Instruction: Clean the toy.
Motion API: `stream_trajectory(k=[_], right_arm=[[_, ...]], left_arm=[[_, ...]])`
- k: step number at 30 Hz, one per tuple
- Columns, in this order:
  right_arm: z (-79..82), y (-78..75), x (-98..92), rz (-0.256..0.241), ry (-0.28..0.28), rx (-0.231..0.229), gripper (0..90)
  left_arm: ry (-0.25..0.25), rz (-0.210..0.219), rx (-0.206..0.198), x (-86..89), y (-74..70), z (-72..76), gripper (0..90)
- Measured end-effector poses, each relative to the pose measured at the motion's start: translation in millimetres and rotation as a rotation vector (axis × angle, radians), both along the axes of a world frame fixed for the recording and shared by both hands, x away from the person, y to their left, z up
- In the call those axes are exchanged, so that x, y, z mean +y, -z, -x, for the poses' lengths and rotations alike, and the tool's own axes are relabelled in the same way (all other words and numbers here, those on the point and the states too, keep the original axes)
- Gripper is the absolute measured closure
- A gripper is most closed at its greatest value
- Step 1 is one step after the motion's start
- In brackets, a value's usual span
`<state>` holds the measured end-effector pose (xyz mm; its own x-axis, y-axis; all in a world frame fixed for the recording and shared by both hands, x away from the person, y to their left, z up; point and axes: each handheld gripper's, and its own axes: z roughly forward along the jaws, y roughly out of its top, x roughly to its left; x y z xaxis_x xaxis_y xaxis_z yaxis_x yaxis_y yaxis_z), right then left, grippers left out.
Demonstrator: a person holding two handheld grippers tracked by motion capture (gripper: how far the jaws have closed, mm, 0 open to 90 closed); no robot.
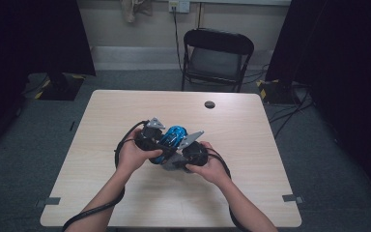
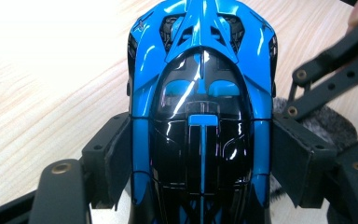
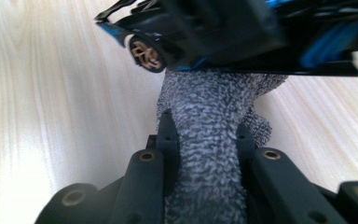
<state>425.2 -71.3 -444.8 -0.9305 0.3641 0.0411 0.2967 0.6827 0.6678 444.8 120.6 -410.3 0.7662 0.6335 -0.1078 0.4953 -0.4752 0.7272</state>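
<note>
A glossy blue and black toy car [image 1: 174,137] [image 2: 200,107] is held above the middle of the wooden table [image 1: 125,111]. My left gripper [image 1: 150,140] [image 2: 200,154] is shut on the car, its pads pressing both flanks. A grey speckled cloth [image 3: 209,140] [image 1: 170,162] is pinched in my right gripper [image 1: 183,158] [image 3: 205,130], which is shut on it. In the right gripper view the cloth reaches up against the car's underside, next to a gold-rimmed wheel [image 3: 145,55]. The cloth [image 2: 326,123] also peeks out beside the car in the left gripper view.
A round dark grommet [image 1: 209,104] sits near the table's far edge. A black folding chair [image 1: 215,58] stands beyond the table. Tape marks [image 1: 290,197] lie near the front corners. Cables trail from both grippers past the forearms.
</note>
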Motion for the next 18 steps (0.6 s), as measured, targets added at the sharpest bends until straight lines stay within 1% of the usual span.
stream_trajectory(k=[5,6,7,9,11,13,14,18], right_arm=[[2.0,2.3,2.9,0.003,-0.021,0.011,73.4],[2.4,2.6,3.0,0.003,-0.023,0.012,73.4],[2.5,2.7,3.0,0.005,-0.025,0.012,73.4],[2.3,3.2,2.3,0.004,-0.031,0.017,73.3],[1.4,4.1,-0.2,0.012,-0.036,0.020,73.3],[-0.5,4.9,-4.9,0.011,-0.022,0.023,73.3],[-1.7,5.0,-7.8,0.012,-0.013,0.020,73.3],[-8.7,3.3,-22.7,0.015,0.048,0.018,73.3]], left_arm=[[-0.007,0.009,-0.002,-1.2,-3.3,-2.5,28.0],[-0.009,0.015,-0.009,-1.3,-5.0,-3.6,28.0],[-0.013,0.020,-0.006,-1.5,-5.8,-3.9,28.0],[-0.018,0.020,-0.009,-1.2,-7.6,-4.8,28.0],[-0.019,0.012,-0.018,-0.1,-9.3,-5.3,28.0],[-0.020,0.019,-0.016,0.4,-10.2,-4.3,28.0],[-0.016,0.015,-0.016,1.1,-10.7,-3.7,28.0],[-0.006,0.003,-0.023,4.2,-10.6,0.7,28.1]])
